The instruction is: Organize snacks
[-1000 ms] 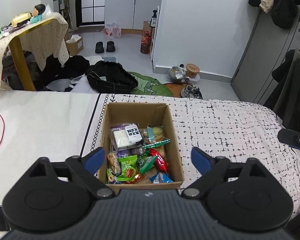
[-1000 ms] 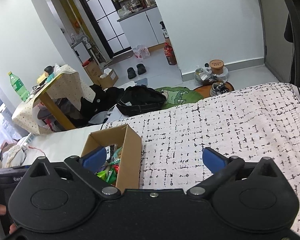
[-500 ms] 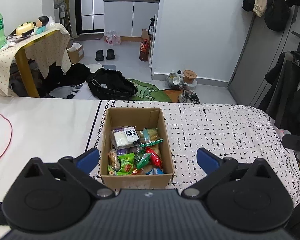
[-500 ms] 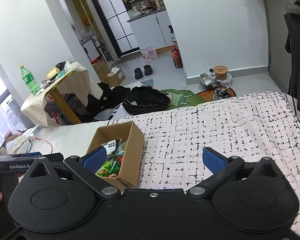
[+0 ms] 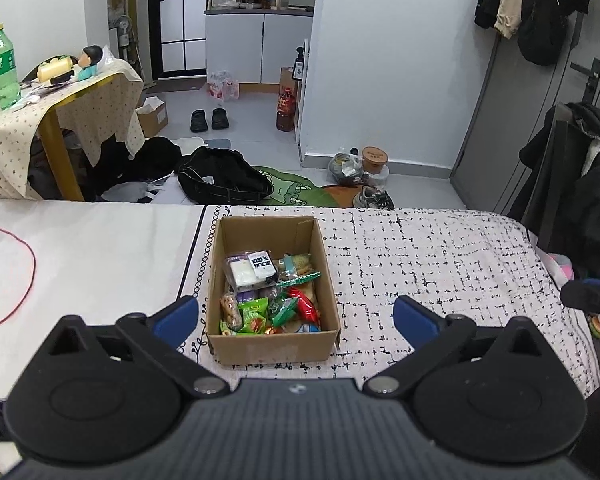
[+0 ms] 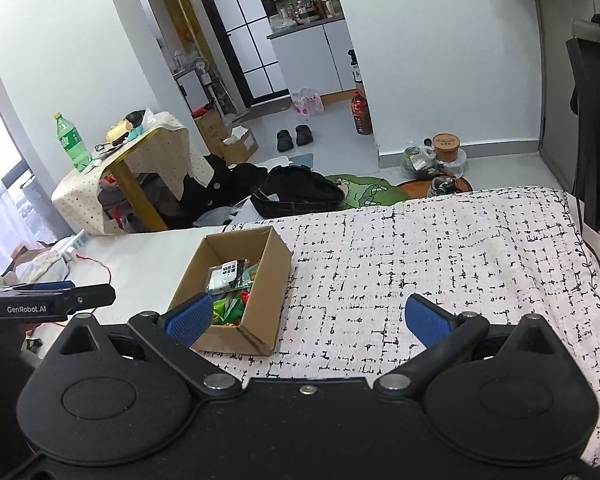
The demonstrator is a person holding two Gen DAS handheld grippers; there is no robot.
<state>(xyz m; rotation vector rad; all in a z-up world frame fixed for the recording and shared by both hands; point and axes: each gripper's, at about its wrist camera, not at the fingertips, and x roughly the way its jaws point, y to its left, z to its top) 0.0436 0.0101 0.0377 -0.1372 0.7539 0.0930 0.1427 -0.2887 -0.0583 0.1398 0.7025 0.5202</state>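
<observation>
Left gripper (image 5: 296, 316) was held above the near edge of the bed, jaws spread wide, blue pads (image 5: 178, 314) empty. Right gripper (image 6: 308, 316) likewise stood wide apart with nothing between its pads (image 6: 424, 318).

Cardboard box (image 5: 274, 344) sat open-topped on the black-and-white patterned bedspread (image 5: 440, 264), just beside the seam where the spread met the plain white sheet (image 5: 100, 248). In the left wrist view the box lay centred between the two fingers; in the right wrist view it (image 6: 260, 308) lay toward the left, partly behind the left blue pad.

Snacks (image 5: 272, 292) were all inside the box — none seen loose on the spread. A clear pack with a white cake and a black label (image 5: 250, 270) lay on top at the far side; green wrappers (image 5: 254, 312) and a red wrapper (image 5: 304, 306) crowded the near side. Individual brands too small to read.

A red cable (image 5: 24, 280) looped across the white sheet at left. Beyond the bed: a black bag (image 5: 224, 180) on the floor, a side table with a dotted cloth (image 5: 80, 108) carrying a green bottle (image 5: 2, 68), and a pair of black slippers (image 5: 210, 119) near the kitchen doorway.

The left gripper's body also showed at the left edge of the right wrist view (image 6: 48, 306), well apart from the box.
</observation>
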